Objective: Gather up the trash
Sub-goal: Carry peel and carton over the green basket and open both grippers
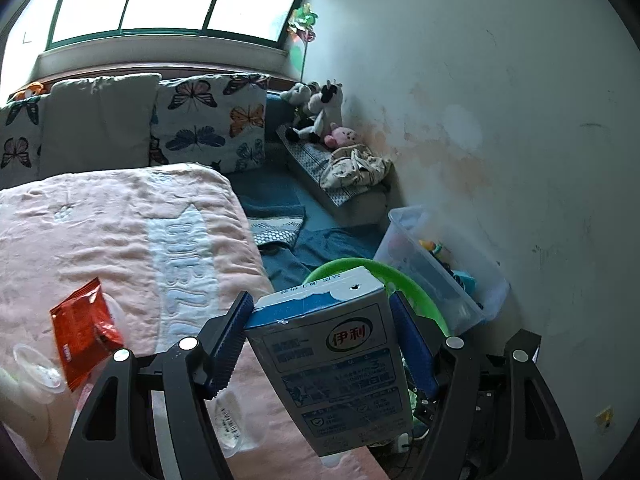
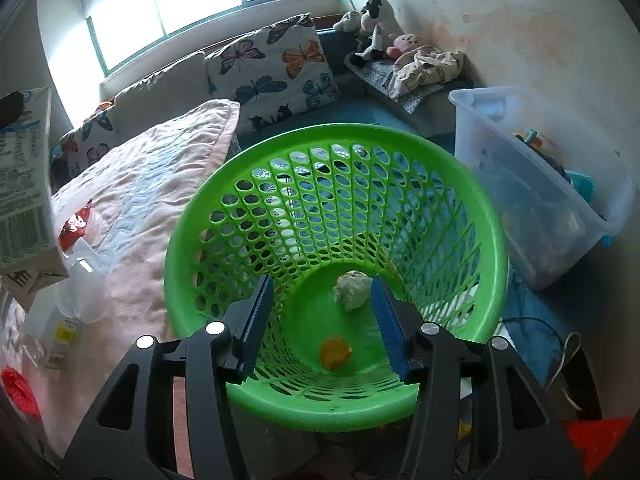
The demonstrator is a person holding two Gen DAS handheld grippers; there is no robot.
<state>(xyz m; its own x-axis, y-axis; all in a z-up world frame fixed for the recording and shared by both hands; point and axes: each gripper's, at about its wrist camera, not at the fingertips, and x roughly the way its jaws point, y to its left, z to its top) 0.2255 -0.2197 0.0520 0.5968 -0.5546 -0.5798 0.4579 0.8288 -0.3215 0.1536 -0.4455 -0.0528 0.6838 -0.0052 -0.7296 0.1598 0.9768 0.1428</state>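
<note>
Now | milk carton (image 1: pixel 336 364) clamped between left tongs (image 1: pixel 320 320) | right tongs (image 2: pixel 322 300) spread over basket (image 2: pixel 256 396)

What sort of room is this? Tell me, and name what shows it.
Most likely a bedroom or a child's room at home: a pink quilt spread on a bed, butterfly pillows under the window, and stuffed animals in the corner.

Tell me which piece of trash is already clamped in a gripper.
The milk carton, clamped by the left gripper. The red wrapper lies loose on the bed; the crumpled paper ball sits in the green basket.
</note>
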